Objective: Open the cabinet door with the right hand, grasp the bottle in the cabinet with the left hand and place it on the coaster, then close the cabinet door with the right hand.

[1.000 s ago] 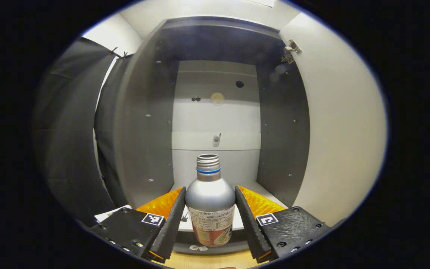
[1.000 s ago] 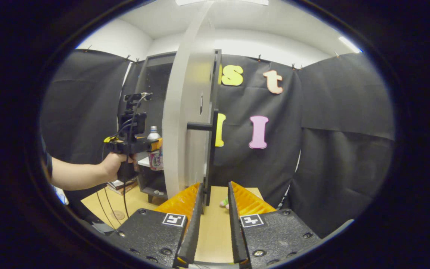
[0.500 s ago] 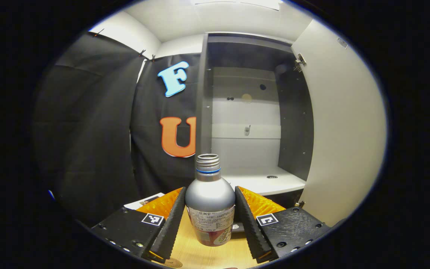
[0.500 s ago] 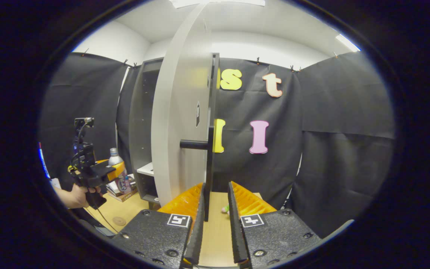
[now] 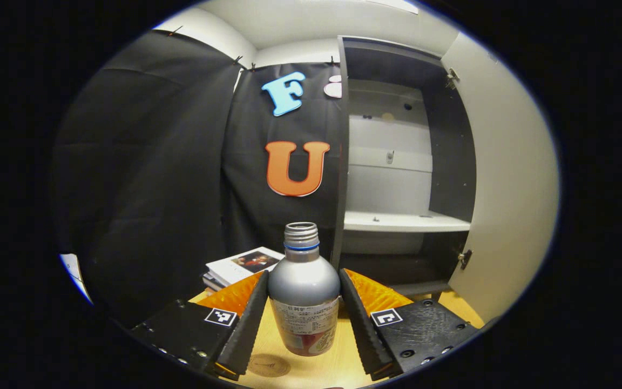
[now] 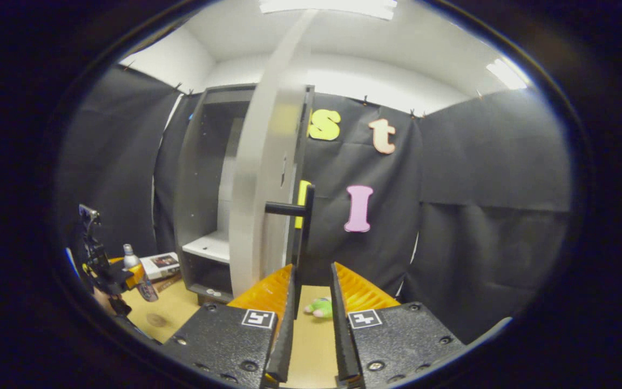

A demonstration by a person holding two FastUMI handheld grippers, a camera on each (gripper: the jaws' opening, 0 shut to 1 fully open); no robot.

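A silver bottle with an open threaded neck and a printed label stands upright between the fingers of my left gripper, which is shut on it. It hangs just above the wooden table, with a round coaster below and slightly left. The open cabinet with its white shelf lies to the right, beside its white door. In the right gripper view the door is edge-on. The lower end of its black handle sits between the fingers of my right gripper, against the left one. The jaws stand apart.
A stack of books lies on the table left of the cabinet. A small green toy rests on the table beyond my right fingers. Far left in the right gripper view, the left gripper holds the bottle over the coaster.
The left gripper has carried the bottle out of the cabinet, leftward and down over the table, bringing the coaster into view. The right gripper has drawn back a little along the handle.
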